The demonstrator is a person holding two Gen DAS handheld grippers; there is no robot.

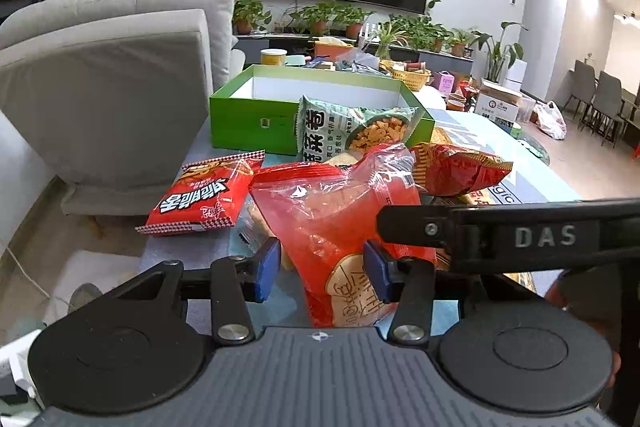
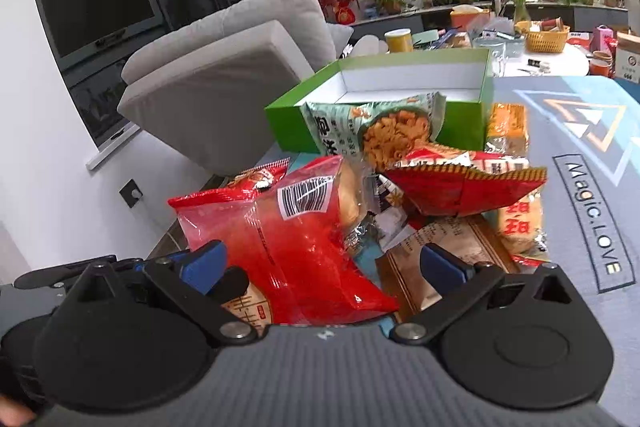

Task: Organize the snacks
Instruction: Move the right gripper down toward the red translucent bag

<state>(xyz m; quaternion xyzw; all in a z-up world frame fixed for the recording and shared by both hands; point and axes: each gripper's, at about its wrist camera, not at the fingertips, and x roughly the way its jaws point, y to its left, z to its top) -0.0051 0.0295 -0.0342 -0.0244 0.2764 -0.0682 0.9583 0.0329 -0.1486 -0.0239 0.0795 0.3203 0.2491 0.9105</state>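
A translucent red snack bag [image 1: 340,223] lies at the front of a snack pile, between the blue pads of my left gripper [image 1: 324,273], which stands open around it. The same bag [image 2: 304,251] shows in the right wrist view, between the wide-open pads of my right gripper [image 2: 324,267]. Behind it lie a green-and-white snack bag [image 1: 352,127], a crumpled red bag [image 1: 456,167] and a small red packet [image 1: 204,195] at the left. An open green box [image 1: 248,119] with a white inside stands behind the pile; it also shows in the right wrist view [image 2: 288,115].
The pile lies on a grey-blue cloth [image 2: 580,187] printed with "Magic.LOVE". A grey armchair [image 1: 108,87] stands left of the table. A cluttered table with a yellow basket [image 2: 546,37] is behind the box. The other gripper's black arm [image 1: 520,235] crosses the left view's right side.
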